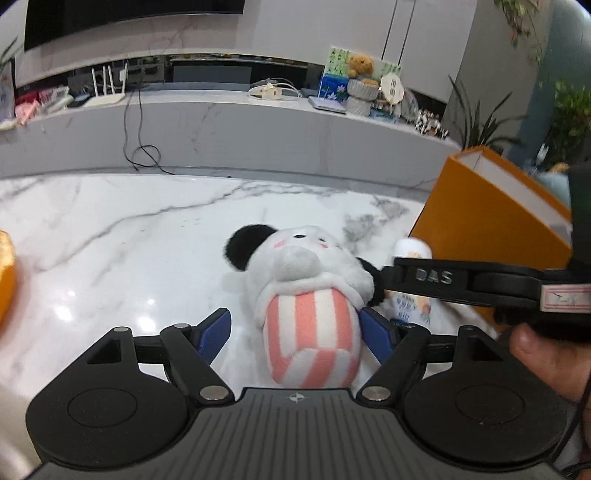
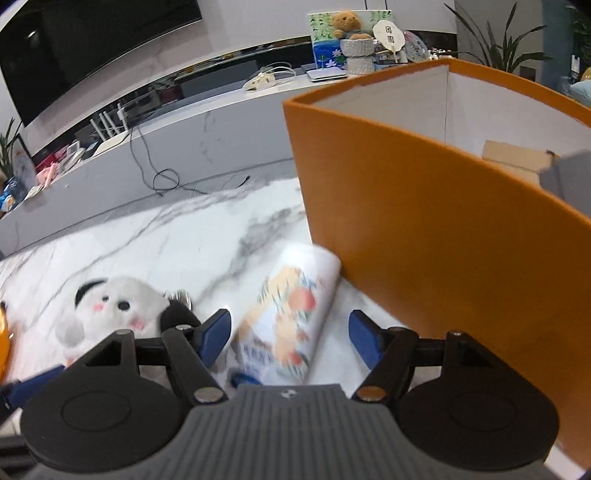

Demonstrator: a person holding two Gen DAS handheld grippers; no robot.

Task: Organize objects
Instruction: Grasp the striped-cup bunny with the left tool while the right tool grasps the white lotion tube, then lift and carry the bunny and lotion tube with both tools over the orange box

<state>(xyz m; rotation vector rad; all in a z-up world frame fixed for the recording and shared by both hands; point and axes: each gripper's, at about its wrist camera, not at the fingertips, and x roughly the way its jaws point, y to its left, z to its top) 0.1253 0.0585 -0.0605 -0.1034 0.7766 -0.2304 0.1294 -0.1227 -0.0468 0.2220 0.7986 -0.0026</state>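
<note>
Left wrist view: left tool (image 1: pixel 295 332) spread wide astride plush panda (image 1: pixel 306 295) on tabletop (image 1: pixel 110 240); soft, light, compressible, best pinched mid-body. Right tool (image 2: pixel 290 338) released around printed tube (image 2: pixel 288 317) beside orange box (image 2: pixel 424 236); smooth, probably slippery.

Work surface: white marble top (image 1: pixel 110 229) with grey veining and glossy light reflections. Far side: long grey-white marble ledge (image 1: pixel 221 118) spanning the room. Above it, far left: dark wall-mounted screen (image 1: pixel 129 14). Far right: green potted plants (image 1: pixel 476 122). Rear wall: pale panels (image 1: pixel 424 22).
</note>
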